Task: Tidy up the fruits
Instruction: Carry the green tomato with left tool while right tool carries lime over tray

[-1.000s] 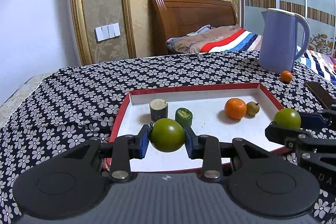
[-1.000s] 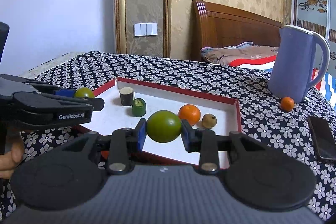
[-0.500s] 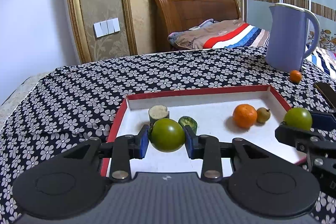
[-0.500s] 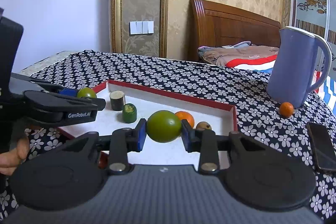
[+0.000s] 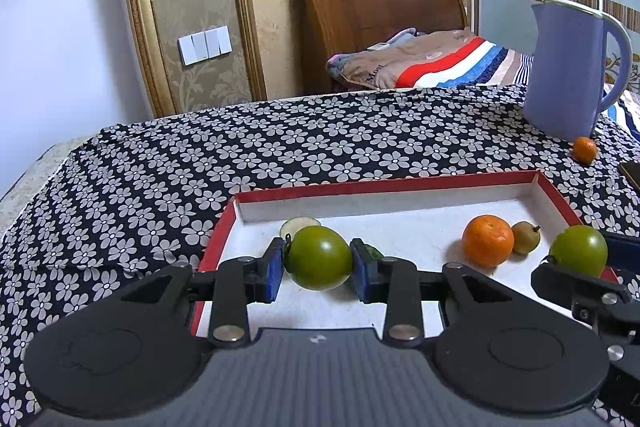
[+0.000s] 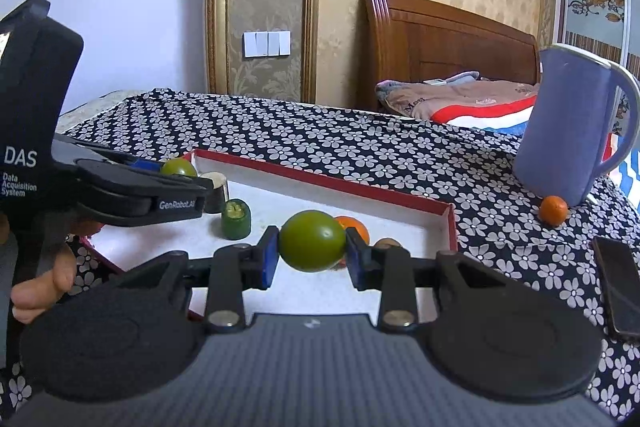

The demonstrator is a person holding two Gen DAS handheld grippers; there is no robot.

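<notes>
**A:** While you've got both grippers over the tray point(image 5: 554, 193), what's in them?

**B:** Your left gripper point(image 5: 318, 269) is clamped on a smooth olive-green fruit point(image 5: 319, 256); your right gripper point(image 6: 311, 254) pinches a matching green fruit point(image 6: 312, 239).

**A:** And the tray?

**B:** Red rim, white floor. Holds an orange point(image 5: 488, 241), a small brownish fruit point(image 5: 525, 237) touching it, plus two green cut chunks point(image 6: 236, 219).

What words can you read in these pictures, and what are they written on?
"DAS": white letters on the black body of the left gripper.
"Data Acquisition System": small white print just below it, same body.
"GenRobot.AI": on that gripper's black finger.
"Mo..." on the folded tan blanket on the bed; the rest is too blurred to read.
No text shows on the lavender plastic pitcher or the red-rimmed white tray.
</notes>
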